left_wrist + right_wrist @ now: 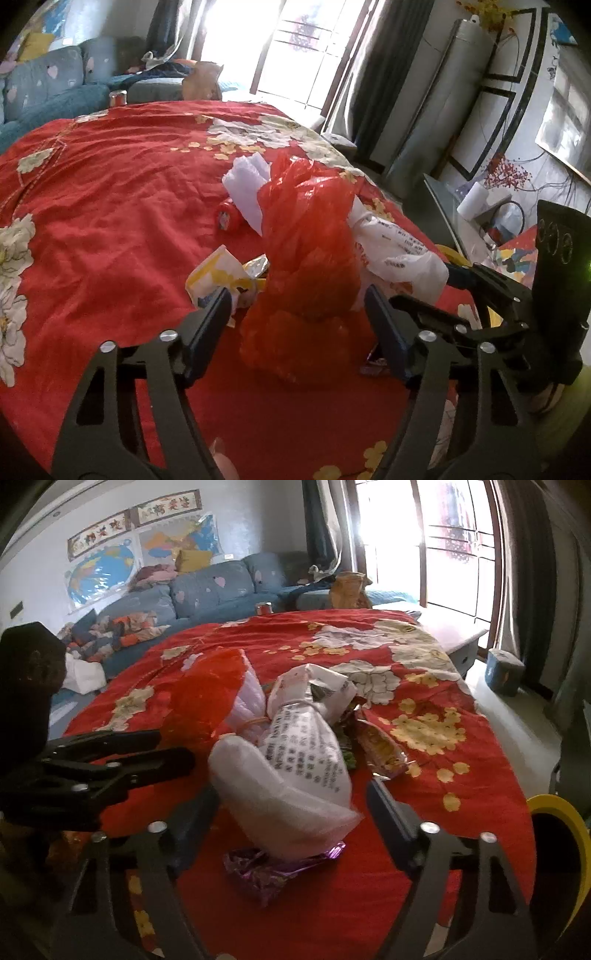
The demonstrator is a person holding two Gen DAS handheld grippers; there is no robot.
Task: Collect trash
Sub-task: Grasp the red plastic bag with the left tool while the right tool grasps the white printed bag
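Note:
A crumpled red plastic bag (306, 266) stands on the red floral tablecloth (110, 221). My left gripper (297, 299) is open around its lower part, with a gap showing at the left pad. A tied white printed bag (295, 768) lies between the fingers of my right gripper (291, 797), which also looks open, its right pad just clear of the plastic. The left pad is partly hidden behind the bag. A purple foil wrapper (273, 867) lies under the white bag. Each gripper shows in the other's view: the right gripper (436, 288) and the left gripper (175, 746).
More litter lies around: a yellow-and-white wrapper (214, 273), a small red round tin (227, 218), a white plastic bag (247, 184) and a snack packet (380, 746). A yellow-rimmed bin (565, 819) stands off the table's right edge. A can (263, 608) and brown paper bag (349, 590) sit at the far edge.

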